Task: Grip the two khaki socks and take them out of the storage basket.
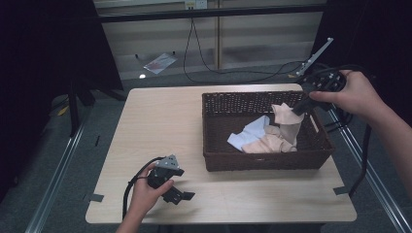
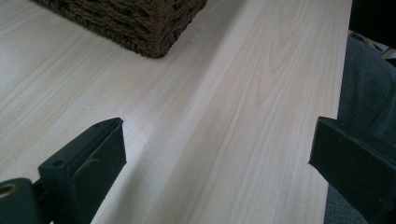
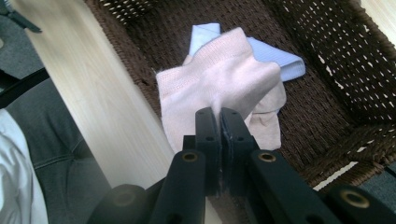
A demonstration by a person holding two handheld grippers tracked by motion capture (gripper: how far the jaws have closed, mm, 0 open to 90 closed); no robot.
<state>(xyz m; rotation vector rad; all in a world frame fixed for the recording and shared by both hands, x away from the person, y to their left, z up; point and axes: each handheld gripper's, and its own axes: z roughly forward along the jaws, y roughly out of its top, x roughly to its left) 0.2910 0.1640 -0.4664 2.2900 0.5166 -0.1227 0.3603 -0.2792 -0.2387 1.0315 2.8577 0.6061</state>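
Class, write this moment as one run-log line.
right gripper: shut on pink cloth, held above basket | left gripper: open, over table | blue cloth: in basket

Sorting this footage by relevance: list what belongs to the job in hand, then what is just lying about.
In the job: right gripper, shut on the pink cloth; wicker basket; pale blue cloth.
Lying about: left gripper, open above the table; cable on the floor; floor wrapper.

Wood table [image 1: 160, 121] w/ wicker basket [image 1: 265, 161]
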